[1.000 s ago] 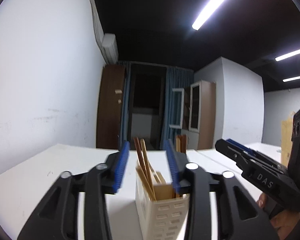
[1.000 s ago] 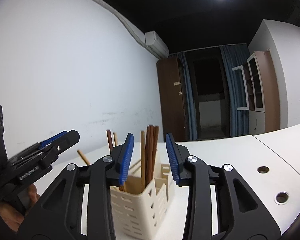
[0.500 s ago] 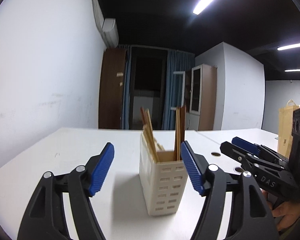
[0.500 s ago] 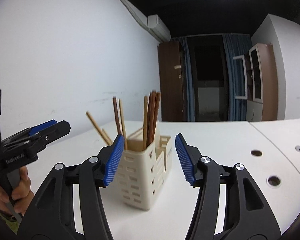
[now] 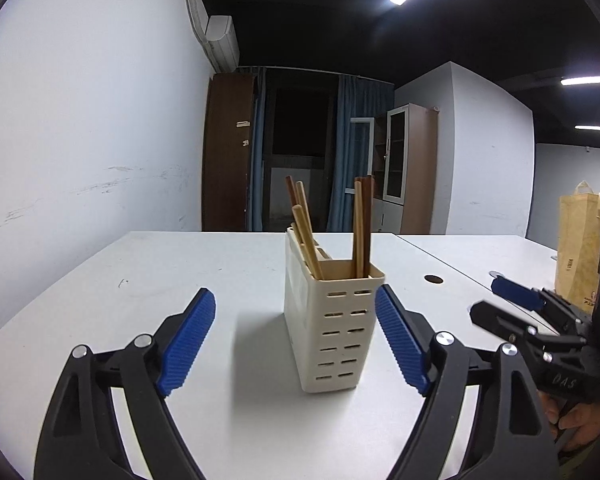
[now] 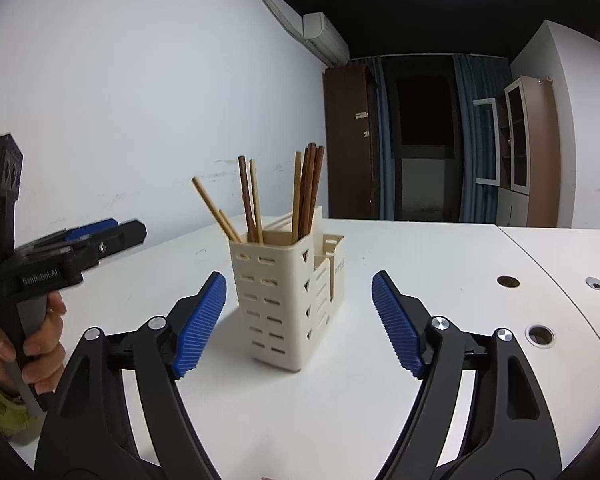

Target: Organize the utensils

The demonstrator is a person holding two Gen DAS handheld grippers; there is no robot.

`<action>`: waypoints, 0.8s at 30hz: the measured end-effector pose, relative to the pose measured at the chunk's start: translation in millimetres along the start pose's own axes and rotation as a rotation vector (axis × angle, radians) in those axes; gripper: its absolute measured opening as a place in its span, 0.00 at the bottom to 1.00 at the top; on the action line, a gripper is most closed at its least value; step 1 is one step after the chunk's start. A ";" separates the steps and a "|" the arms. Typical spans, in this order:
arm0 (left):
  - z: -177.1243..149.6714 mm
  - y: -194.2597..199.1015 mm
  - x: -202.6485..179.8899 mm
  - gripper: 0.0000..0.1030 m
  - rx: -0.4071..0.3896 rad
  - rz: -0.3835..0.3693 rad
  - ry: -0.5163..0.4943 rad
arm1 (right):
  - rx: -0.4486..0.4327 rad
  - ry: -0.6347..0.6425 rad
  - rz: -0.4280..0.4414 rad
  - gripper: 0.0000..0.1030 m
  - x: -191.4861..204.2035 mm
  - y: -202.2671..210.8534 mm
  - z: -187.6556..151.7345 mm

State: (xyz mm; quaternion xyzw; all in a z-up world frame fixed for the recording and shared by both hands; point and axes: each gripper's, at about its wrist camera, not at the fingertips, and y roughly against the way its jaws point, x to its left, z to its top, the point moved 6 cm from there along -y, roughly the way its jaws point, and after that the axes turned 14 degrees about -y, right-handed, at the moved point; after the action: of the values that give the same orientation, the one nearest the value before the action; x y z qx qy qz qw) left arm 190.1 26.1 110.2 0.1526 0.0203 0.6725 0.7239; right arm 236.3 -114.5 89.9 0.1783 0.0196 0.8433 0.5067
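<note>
A cream slotted utensil holder (image 5: 332, 320) stands upright on the white table (image 5: 160, 280), with several wooden chopsticks (image 5: 362, 228) standing in it. It also shows in the right wrist view (image 6: 284, 296) with its chopsticks (image 6: 308, 192). My left gripper (image 5: 296, 340) is open and empty, its jaws wide on either side of the holder and short of it. My right gripper (image 6: 298, 320) is open and empty, likewise facing the holder. The right gripper shows at the right of the left wrist view (image 5: 512, 304). The left gripper shows at the left of the right wrist view (image 6: 100, 236).
A yellow paper bag (image 5: 580, 248) stands at the far right of the table. Round cable holes (image 6: 508, 281) sit in the tabletop on the right. A white wall (image 5: 80, 140) runs along the left; cabinets and a dark doorway are behind.
Both grippers have opened wide and drawn back from the holder, which now stands free on the table in front of them.
</note>
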 end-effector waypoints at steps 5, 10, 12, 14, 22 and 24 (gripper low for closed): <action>-8.1 2.7 -7.9 0.83 0.034 -0.026 -0.003 | 0.008 -0.021 -0.002 0.76 -6.7 15.3 -7.7; -17.0 9.3 -13.7 0.87 0.054 -0.022 -0.018 | 0.011 -0.007 0.006 0.82 -6.2 27.0 -17.2; -19.9 9.5 -14.3 0.88 0.070 -0.025 -0.018 | 0.017 0.003 0.010 0.86 -4.0 29.1 -21.8; -21.5 10.8 -13.5 0.89 0.078 -0.024 -0.013 | 0.023 0.003 0.015 0.88 -2.7 30.7 -24.3; -30.1 17.2 -9.6 0.94 0.087 0.021 -0.018 | 0.025 -0.001 0.024 0.92 -1.1 37.0 -29.5; -31.8 20.4 -9.7 0.94 0.072 0.018 -0.019 | 0.022 -0.001 0.026 0.92 -0.8 37.6 -29.6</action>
State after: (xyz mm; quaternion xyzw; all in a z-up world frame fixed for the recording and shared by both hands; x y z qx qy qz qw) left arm 162.0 23.8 83.3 0.1853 0.0364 0.6765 0.7118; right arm 195.3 -129.1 70.0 0.1845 0.0263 0.8495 0.4936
